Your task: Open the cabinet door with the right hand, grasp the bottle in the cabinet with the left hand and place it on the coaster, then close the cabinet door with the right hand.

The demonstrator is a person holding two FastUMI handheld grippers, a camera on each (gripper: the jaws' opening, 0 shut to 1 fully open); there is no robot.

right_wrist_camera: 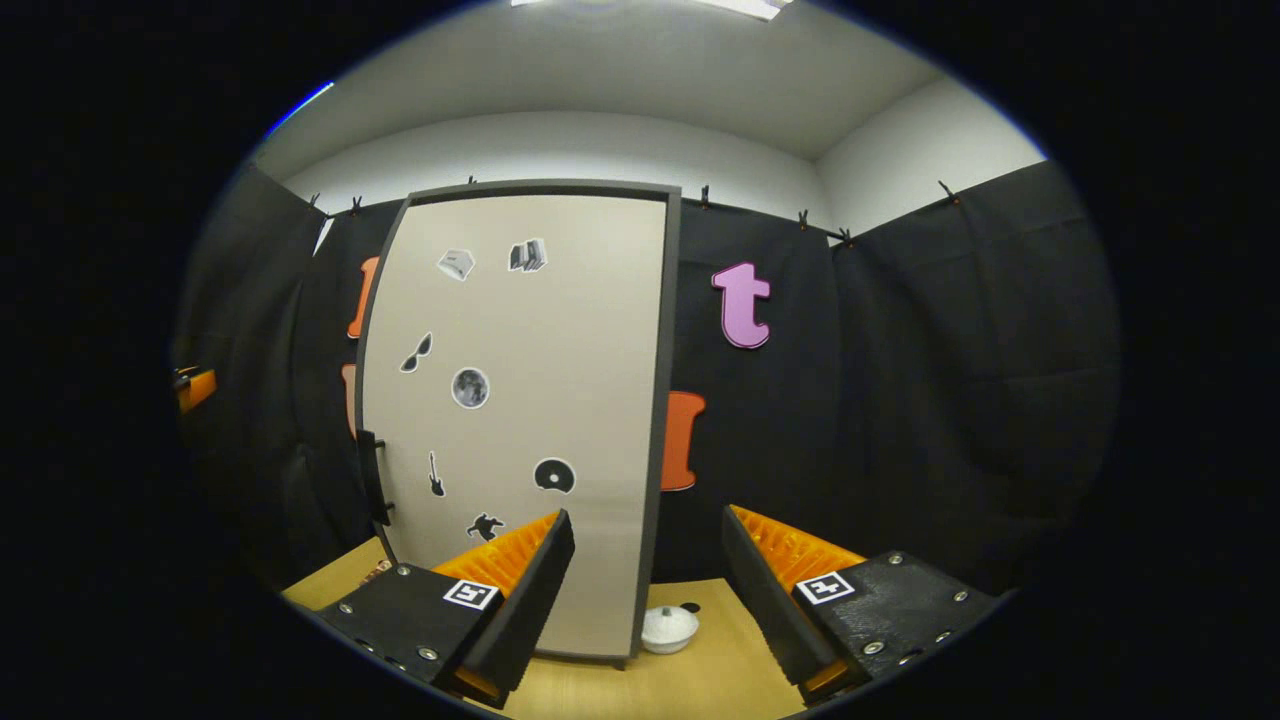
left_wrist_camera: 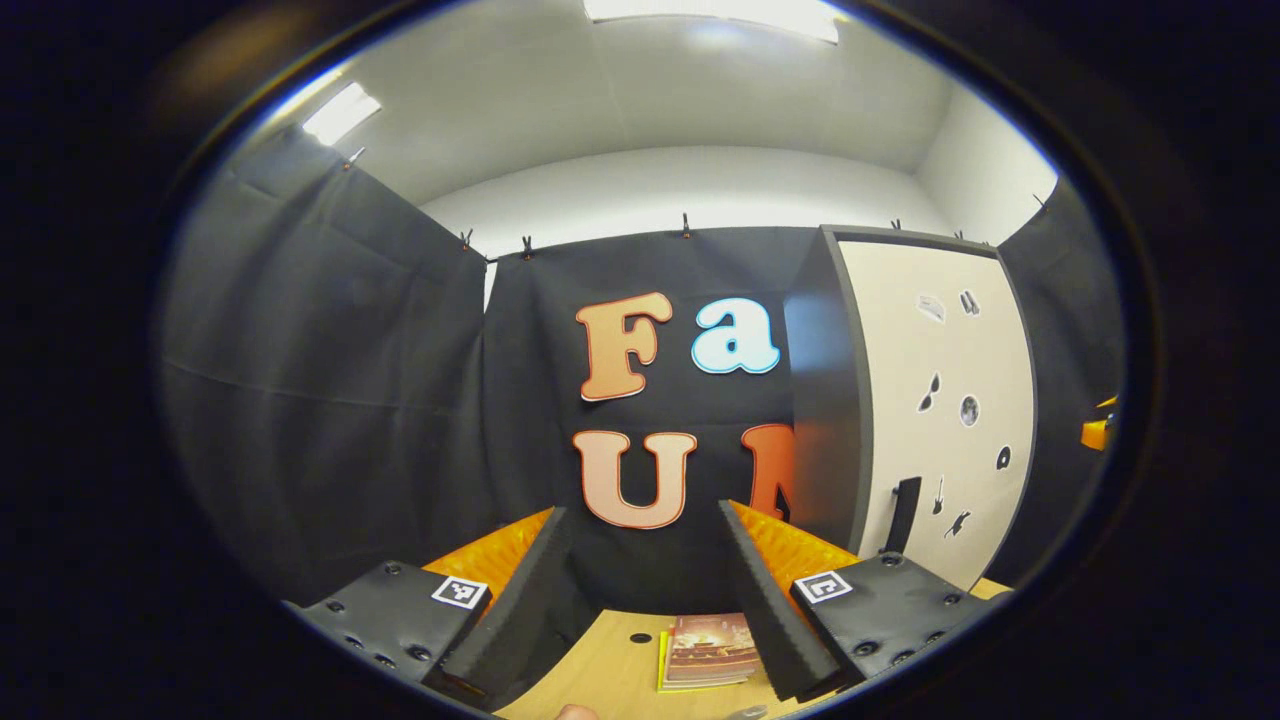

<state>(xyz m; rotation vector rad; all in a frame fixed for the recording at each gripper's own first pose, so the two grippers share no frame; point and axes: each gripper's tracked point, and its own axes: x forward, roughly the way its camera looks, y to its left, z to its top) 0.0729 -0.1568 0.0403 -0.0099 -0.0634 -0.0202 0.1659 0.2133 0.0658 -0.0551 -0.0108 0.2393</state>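
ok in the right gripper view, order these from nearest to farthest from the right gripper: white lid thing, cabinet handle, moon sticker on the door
1. White lid, on the table just ahead of the right gripper.
2. Cabinet handle, at the door's left edge, low.
3. Moon sticker, higher up on the door.

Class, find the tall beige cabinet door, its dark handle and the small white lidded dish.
Tall beige cabinet door [right_wrist_camera: 560, 400], right gripper view, bare panel.
Dark handle [left_wrist_camera: 903, 514], left gripper view, mid-bar.
Small white lidded dish [right_wrist_camera: 669, 629], right gripper view, lid.

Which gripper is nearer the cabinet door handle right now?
Probably the right gripper: it faces the door, with the handle ahead to its left. From the left gripper, the handle sits farther right.
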